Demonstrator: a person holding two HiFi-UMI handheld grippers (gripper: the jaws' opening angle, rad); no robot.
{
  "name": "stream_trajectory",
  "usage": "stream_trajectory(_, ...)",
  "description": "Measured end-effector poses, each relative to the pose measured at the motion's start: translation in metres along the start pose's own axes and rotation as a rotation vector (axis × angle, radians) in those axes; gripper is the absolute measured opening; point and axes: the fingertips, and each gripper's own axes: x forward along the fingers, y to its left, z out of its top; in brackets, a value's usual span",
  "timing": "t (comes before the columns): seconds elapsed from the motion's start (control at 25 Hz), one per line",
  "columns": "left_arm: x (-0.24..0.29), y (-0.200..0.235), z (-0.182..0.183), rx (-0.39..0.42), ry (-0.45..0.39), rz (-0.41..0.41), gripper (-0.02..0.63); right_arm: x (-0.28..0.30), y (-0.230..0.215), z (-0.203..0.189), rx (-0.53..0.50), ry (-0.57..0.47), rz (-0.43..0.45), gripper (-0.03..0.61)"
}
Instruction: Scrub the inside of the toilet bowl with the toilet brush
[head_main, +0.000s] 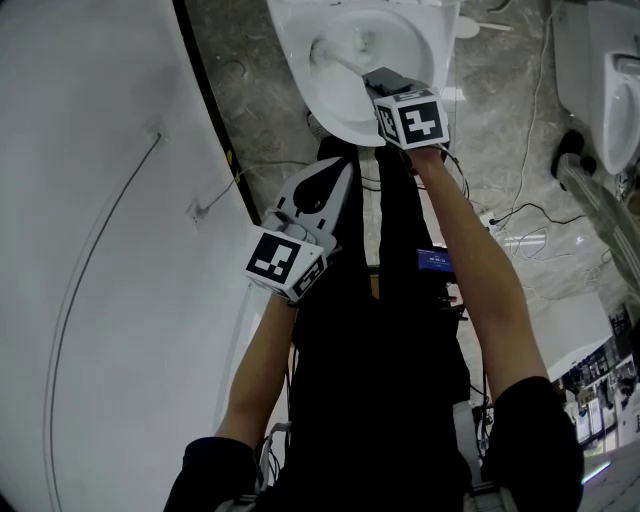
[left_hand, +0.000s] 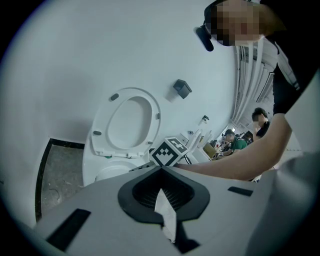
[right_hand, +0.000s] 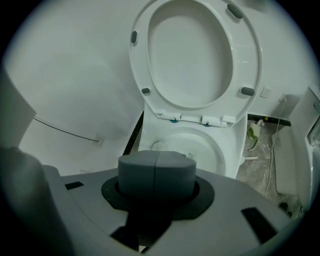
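The white toilet bowl (head_main: 405, 40) lies at the top of the head view, its seat (right_hand: 195, 55) raised against the wall. My right gripper (head_main: 382, 82) reaches over the bowl's rim and is shut on the grey grip (right_hand: 156, 172) of the toilet brush. The brush's pale shaft runs down to its head (head_main: 323, 48) inside the bowl. In the right gripper view the grip hides the brush head. My left gripper (head_main: 340, 172) hangs back near my body, short of the bowl, jaws together and holding nothing. From there I see the bowl (left_hand: 112, 172) and the right gripper's marker cube (left_hand: 169, 151).
A curved white wall (head_main: 100, 200) fills the left. Cables (head_main: 520, 215) trail over the marble floor (head_main: 500, 150). Another white fixture (head_main: 620, 90) with a ribbed hose (head_main: 600, 205) stands at the right. A green item (right_hand: 252, 132) lies beside the toilet base. People (left_hand: 232, 142) sit far off.
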Motion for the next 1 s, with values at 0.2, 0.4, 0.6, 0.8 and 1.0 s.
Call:
stream_trajectory(0.2, 0.0, 0.003, -0.001, -0.003, -0.003, 0.005, 0.011, 0.001, -0.007, 0.011, -0.013, -0.014, -0.018, 0.156)
stream_trajectory(0.4, -0.001, 0.002, -0.004, -0.007, -0.004, 0.005, 0.009, 0.001, -0.016, 0.017, -0.016, -0.029, -0.041, 0.156)
stream_trajectory(0.6, 0.0, 0.003, -0.007, -0.009, -0.002, 0.006, 0.009, 0.0, -0.027, 0.025, -0.03, -0.037, -0.067, 0.156)
stream_trajectory(0.8, 0.0, 0.001, -0.007, -0.009, -0.005, 0.005, 0.011, -0.003, -0.035, 0.031, -0.059, -0.044, -0.095, 0.156)
stream_trajectory(1.0, -0.001, 0.002, -0.008, -0.006, -0.001, 0.005, 0.011, -0.006, -0.045, 0.037, -0.067, -0.059, -0.125, 0.156)
